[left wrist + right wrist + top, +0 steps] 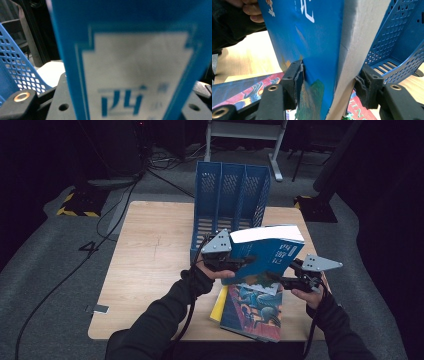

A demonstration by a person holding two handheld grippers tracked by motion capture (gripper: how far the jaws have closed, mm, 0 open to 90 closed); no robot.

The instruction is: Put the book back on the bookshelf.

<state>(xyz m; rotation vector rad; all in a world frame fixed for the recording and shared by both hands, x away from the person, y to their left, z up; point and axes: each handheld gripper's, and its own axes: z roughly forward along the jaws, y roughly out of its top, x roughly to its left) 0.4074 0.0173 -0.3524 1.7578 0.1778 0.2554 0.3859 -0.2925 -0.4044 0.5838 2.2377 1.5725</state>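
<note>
Both forearms reach in low over the tabletop [150, 255]. The right hand-held gripper [328, 86] and the left hand-held gripper [235, 262] each clamp the thick blue book [265, 255], raised above the stacked books [252, 312], its long axis level, before the blue file rack [230, 200].

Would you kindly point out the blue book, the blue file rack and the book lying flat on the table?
blue book [267, 252]: high view, front cover.
blue file rack [232, 182]: high view, middle divider.
flat book [252, 310]: high view, illustrated cover.
</note>
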